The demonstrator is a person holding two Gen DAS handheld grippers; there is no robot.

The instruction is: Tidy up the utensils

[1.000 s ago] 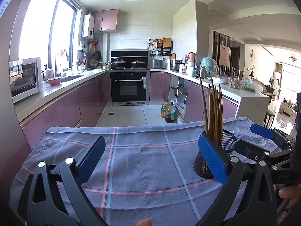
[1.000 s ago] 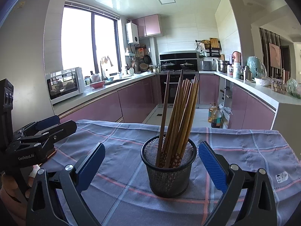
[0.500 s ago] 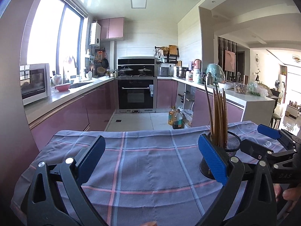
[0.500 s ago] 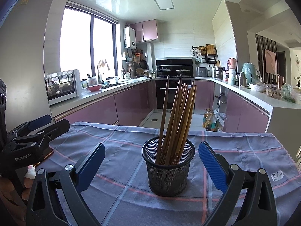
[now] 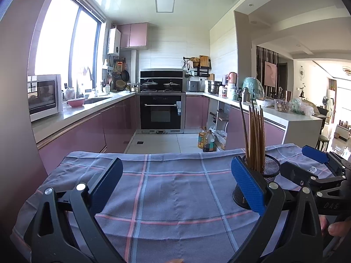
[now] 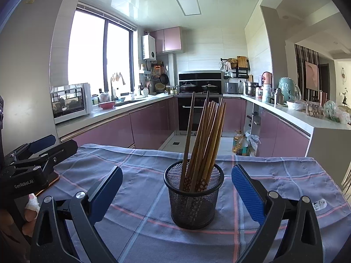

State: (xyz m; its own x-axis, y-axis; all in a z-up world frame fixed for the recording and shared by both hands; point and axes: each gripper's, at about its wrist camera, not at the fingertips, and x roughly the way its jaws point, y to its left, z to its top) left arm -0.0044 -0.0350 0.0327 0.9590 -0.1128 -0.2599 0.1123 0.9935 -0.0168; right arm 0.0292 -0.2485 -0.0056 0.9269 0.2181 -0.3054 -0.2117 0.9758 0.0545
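A black mesh holder [image 6: 194,195] stands upright on the checked cloth [image 6: 140,175]. Several brown chopsticks [image 6: 206,135] stand in it, leaning right. My right gripper [image 6: 176,188] is open and empty, its blue pads on either side of the holder and a little nearer than it, not touching. My left gripper [image 5: 176,186] is open and empty over bare cloth [image 5: 171,188]. The holder [image 5: 268,173] shows in the left wrist view behind the left gripper's right finger, with the chopsticks [image 5: 254,135] above it. The right gripper also shows there [image 5: 307,164], and the left gripper shows in the right wrist view [image 6: 52,144].
The cloth's far edge [image 5: 175,154] drops to the kitchen floor, where oil bottles [image 5: 206,140] stand. Pink cabinets and counters run along both sides. A microwave [image 6: 70,105] stands on the left counter. An oven [image 5: 161,111] is at the back.
Both views have tilted upward and drawn back a little, so the holder sits lower and farther in the frames. Both grippers have stayed open and empty. The holder has not moved on the cloth.
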